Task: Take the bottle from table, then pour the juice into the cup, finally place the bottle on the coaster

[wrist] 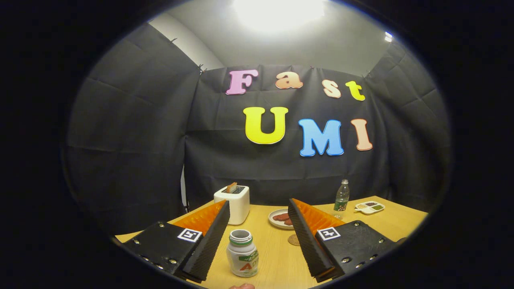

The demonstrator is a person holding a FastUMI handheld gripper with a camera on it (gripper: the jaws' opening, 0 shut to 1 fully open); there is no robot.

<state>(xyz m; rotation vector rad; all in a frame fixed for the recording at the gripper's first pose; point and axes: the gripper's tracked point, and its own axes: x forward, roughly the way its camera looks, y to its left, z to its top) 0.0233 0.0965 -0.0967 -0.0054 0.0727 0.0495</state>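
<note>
Two fingers of the claw (pixel 259 218) stand spread wide over the table (pixel 277 261), gripping nothing; between them, and near their tips, stands the small white bottle (pixel 242 253), upright, its mouth open and uncapped, touching neither finger; a label in green and orange wraps its lower body. Just beyond the bottle and hard against the inner edge of the right finger lies the round brown coaster (pixel 294 240), partly hidden by that finger; whether the two touch cannot be told. Beyond the fingers, a little past the left fingertip, stands a white toaster (pixel 233 204) with a slice of bread (pixel 231 187) poking up from its slot; between the fingertips and further off sits a plate (pixel 280 218) bearing some reddish-brown food, its right part hidden by the right finger. Further out and to the right of the right finger stands a clear plastic water bottle (pixel 341 199), upright, capped, with a green label; just to its right lies a small white tray (pixel 370 207) with several compartments of differently coloured contents. Nearest the claw, below the small bottle, a pinkish thing peeps in, too little of it shown to tell what it is.
</note>
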